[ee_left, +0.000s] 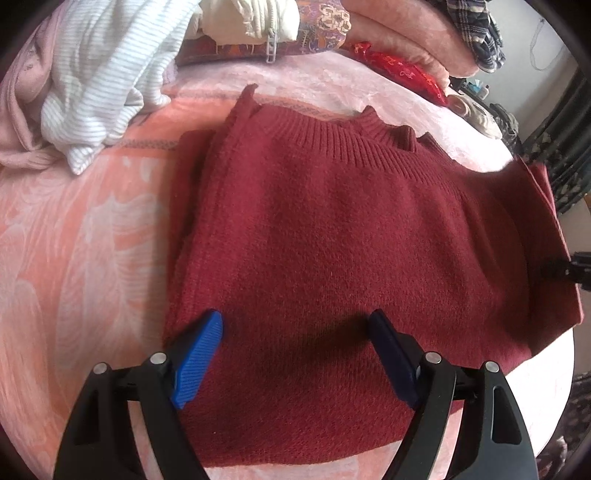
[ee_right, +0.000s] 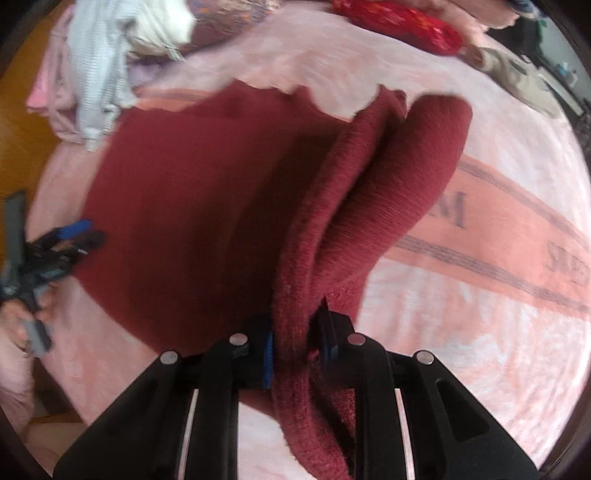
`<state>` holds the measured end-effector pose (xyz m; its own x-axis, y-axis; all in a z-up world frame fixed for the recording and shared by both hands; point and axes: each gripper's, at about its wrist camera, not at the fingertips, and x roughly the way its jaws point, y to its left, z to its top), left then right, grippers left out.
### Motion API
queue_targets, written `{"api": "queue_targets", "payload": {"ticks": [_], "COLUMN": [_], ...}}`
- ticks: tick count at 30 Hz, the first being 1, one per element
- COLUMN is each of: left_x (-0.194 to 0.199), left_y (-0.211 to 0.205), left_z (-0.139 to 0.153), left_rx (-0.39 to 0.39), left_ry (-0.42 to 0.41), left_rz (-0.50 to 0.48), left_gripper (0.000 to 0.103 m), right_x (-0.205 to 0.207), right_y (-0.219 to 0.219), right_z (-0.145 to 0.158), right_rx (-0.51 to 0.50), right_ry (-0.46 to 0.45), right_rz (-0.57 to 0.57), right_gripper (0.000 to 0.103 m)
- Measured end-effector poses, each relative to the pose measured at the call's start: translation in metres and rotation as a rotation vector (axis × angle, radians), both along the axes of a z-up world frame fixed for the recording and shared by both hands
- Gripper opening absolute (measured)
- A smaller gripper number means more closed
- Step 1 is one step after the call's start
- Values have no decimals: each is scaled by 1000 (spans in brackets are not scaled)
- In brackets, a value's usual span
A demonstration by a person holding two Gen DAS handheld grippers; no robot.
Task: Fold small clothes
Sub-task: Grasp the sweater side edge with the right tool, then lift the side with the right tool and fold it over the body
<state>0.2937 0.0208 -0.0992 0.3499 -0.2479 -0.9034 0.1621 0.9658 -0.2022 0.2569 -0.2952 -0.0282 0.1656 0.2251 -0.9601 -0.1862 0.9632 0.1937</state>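
Observation:
A dark red knit sweater [ee_left: 332, 229] lies flat on a pink blanket, ribbed collar at the far side. My left gripper [ee_left: 295, 332] is open, its blue fingers hovering over the sweater's near part. My right gripper [ee_right: 295, 332] is shut on the sweater's right edge [ee_right: 369, 206], a sleeve and side fold lifted up from the bed. The right gripper shows at the right edge of the left wrist view [ee_left: 569, 271]. The left gripper shows at the left of the right wrist view [ee_right: 70, 240].
A pile of white striped and pink clothes [ee_left: 96, 85] lies at the far left. Folded pink bedding [ee_left: 406, 29], a red patterned cloth [ee_left: 402, 72] and a plaid garment [ee_left: 476, 29] lie at the back. The pink blanket [ee_right: 480, 295] spreads to the right.

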Motion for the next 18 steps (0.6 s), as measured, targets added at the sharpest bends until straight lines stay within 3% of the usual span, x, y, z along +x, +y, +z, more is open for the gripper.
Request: {"api": "queue_targets", "payload": {"ticks": [6,10,14,16,18], "left_x": [-4,-4,-4,-4,-4], "left_y": [-4,-5,-7,-8,-8], "left_z": [0,0,-1,-1,-1], "left_rx": [25,36,45,48,52], "left_ry": [-14,-18,-21,-22,-23], "left_rz": [-4,-2,1,1,2], "left_gripper": [82,82,82,82,83], "right_x": [2,-1,1,1,-2], "right_y": [30,45,42,39,35], "right_z": [-6,-11,-23,-26,-20], "right_rx": [179,224,266,359,377], "right_ry": [16,16,60,92,65], "right_rz": [29,40,11,3,-11], "right_gripper": [17,18,27,45,49]}}
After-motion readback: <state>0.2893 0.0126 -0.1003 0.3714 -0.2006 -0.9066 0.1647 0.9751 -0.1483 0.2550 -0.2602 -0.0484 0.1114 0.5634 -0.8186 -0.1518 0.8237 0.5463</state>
